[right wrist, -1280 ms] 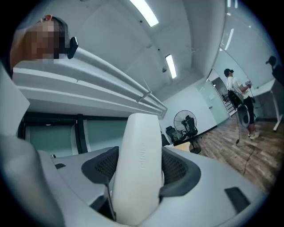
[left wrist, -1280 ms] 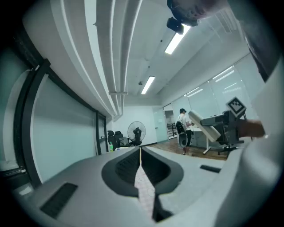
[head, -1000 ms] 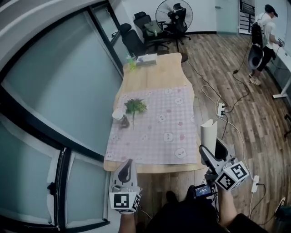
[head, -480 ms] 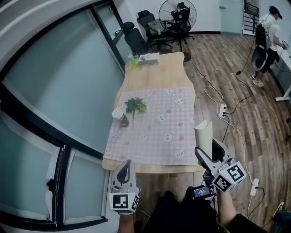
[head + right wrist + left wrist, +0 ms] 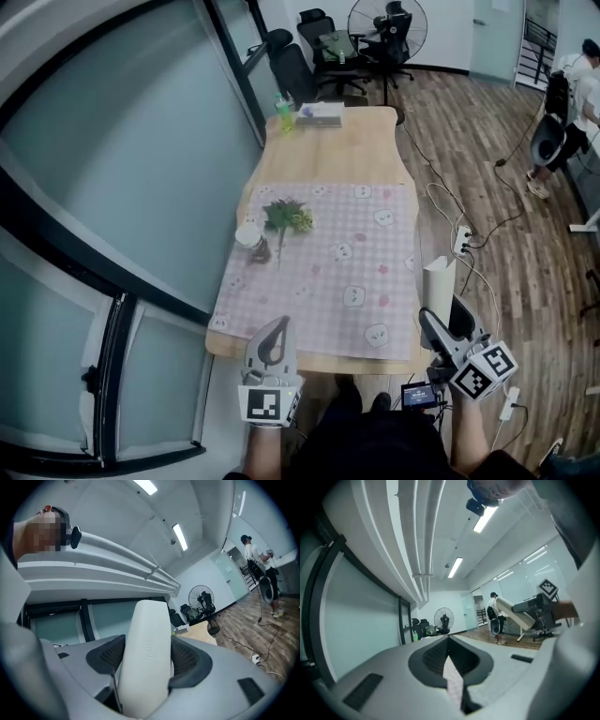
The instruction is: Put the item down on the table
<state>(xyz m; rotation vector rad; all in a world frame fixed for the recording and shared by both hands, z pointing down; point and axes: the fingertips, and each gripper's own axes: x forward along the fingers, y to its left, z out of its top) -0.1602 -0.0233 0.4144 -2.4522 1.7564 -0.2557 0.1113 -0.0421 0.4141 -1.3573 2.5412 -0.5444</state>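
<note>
My right gripper (image 5: 442, 323) is shut on a tall white bottle-like item (image 5: 438, 286) that stands upright beyond the table's near right corner, over the floor. In the right gripper view the white item (image 5: 146, 651) fills the gap between the two jaws. My left gripper (image 5: 273, 342) hangs at the table's near edge with its jaws closed together and nothing between them (image 5: 452, 679). The wooden table (image 5: 328, 150) runs away from me with a pink checked cloth (image 5: 328, 267) on its near half.
On the cloth's left side stand a small green plant (image 5: 284, 217) and a white cup (image 5: 247, 234). A green bottle (image 5: 284, 114) and a book (image 5: 322, 113) sit at the far end. Office chairs and a fan (image 5: 384, 23) are beyond; cables and a power strip (image 5: 461, 241) lie on the floor to the right. A person (image 5: 572, 94) stands far right.
The view has shifted, so the table sits a little further right and lower in the frame. My right gripper with the white item has moved down-right slightly; the left gripper rose a little toward the table edge.
</note>
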